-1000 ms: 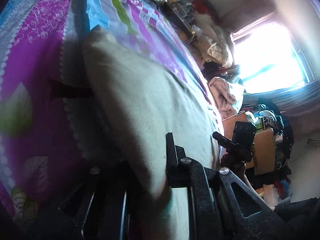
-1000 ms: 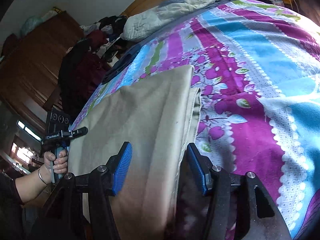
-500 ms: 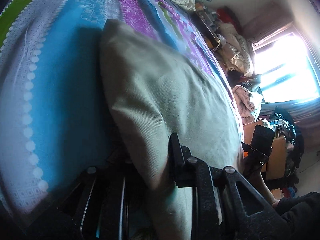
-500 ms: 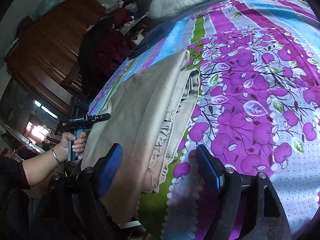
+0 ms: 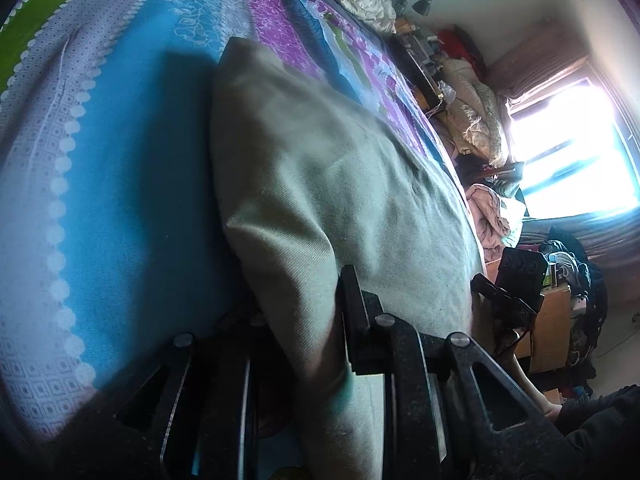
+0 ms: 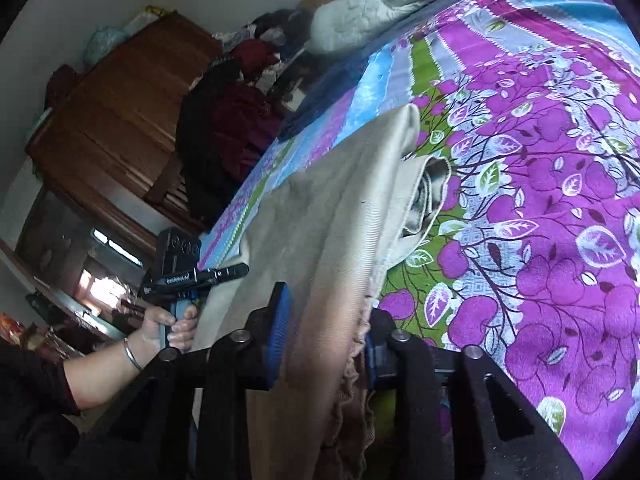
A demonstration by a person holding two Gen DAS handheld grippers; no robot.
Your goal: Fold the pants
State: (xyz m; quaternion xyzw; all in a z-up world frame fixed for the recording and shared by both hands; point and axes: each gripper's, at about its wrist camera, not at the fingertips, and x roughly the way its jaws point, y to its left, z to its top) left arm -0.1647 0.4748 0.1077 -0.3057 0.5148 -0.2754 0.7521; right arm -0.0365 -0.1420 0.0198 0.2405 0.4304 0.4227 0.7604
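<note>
A striped bedsheet (image 6: 552, 208) in purple, blue, green and white, printed with leaves and branches, covers the bed. A pale quilt (image 6: 384, 8) lies bunched at twelve o'clock in the right wrist view; a brown wooden wardrobe (image 6: 120, 120) stands at ten o'clock, dark clothes (image 6: 232, 128) piled beside it. In the left wrist view a bright window (image 5: 576, 152) glares at three o'clock, with a desk lamp (image 5: 420, 4) at one o'clock.

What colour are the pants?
Beige woven-cloth pants, plain with no pattern; clearest in the right wrist view.
</note>
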